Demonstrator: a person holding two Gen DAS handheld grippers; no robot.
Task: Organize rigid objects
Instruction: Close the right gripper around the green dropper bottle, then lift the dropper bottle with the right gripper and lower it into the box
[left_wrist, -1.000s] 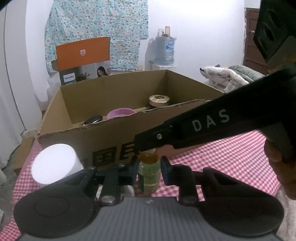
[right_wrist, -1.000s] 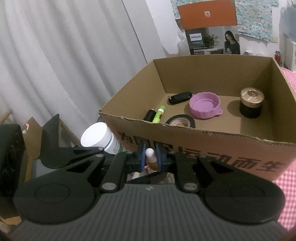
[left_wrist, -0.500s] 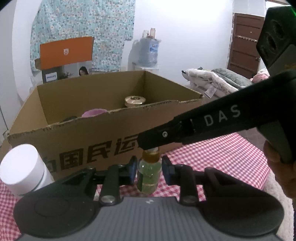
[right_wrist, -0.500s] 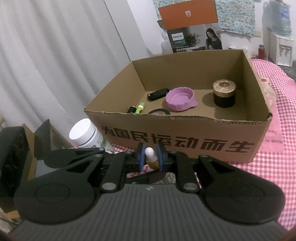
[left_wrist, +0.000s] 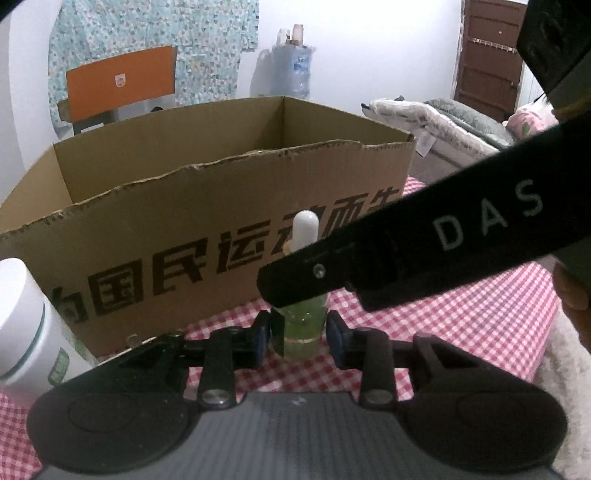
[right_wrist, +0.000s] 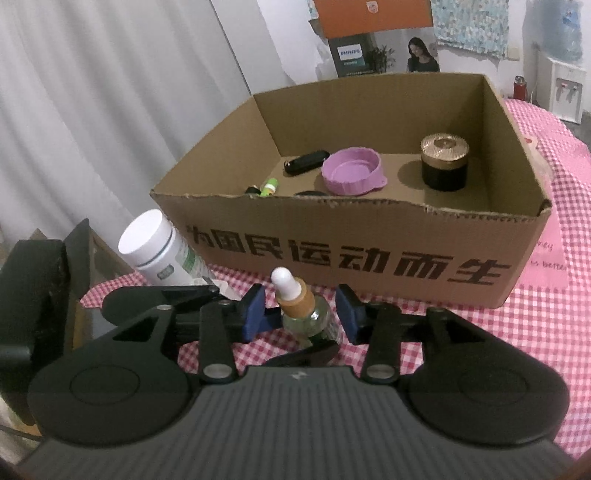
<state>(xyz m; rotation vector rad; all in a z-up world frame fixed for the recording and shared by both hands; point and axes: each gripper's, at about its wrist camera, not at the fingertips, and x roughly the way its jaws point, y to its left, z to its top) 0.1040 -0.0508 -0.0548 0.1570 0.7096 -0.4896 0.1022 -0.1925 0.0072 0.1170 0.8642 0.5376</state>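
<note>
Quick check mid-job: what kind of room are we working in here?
Likely a lived-in home room: a water dispenser by the wall, bedding piled nearby, and a checked tablecloth under the cardboard box.

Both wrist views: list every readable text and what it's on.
"DAS": right claw's arm.
"PHILIPS": dark panel behind the cardboard box.
"运动而生": box front; leftmost characters cut off or hidden.
White jar label and pink card: too blurred.

Both grippers are showing a black frame with two round discs, silver screws and a ribbed grey body. The left gripper (left_wrist: 299, 334) and the right gripper (right_wrist: 302, 314) are wearing blue pads; one black finger is carrying white letters "DAS".
</note>
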